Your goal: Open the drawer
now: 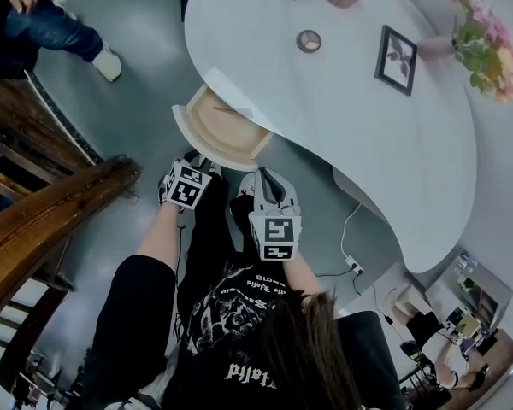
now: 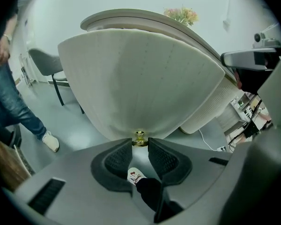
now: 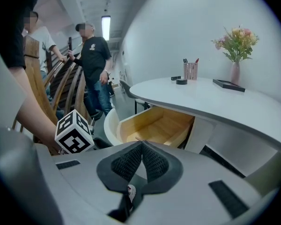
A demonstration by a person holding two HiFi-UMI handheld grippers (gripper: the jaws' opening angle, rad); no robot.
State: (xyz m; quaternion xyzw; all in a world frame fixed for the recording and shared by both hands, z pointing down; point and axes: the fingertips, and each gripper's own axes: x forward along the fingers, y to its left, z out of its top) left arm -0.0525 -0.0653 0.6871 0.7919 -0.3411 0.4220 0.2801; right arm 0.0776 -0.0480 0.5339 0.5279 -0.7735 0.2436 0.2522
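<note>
Left gripper view, left gripper (image 2: 140, 143) angled down, clamping knob (image 2: 140, 137)

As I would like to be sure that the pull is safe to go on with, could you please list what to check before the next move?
1. Left gripper on the gold knob: ok, the knob sits clamped between its jaw tips.
2. Grip depth: not ok, only the very tips hold the knob.
3. Drawer out of the desk: ok, its wooden inside shows.
4. Right gripper out of the way: ok, shut, empty, off the drawer.
5. Room to pull further: cannot tell, the person's legs are close behind.
</note>
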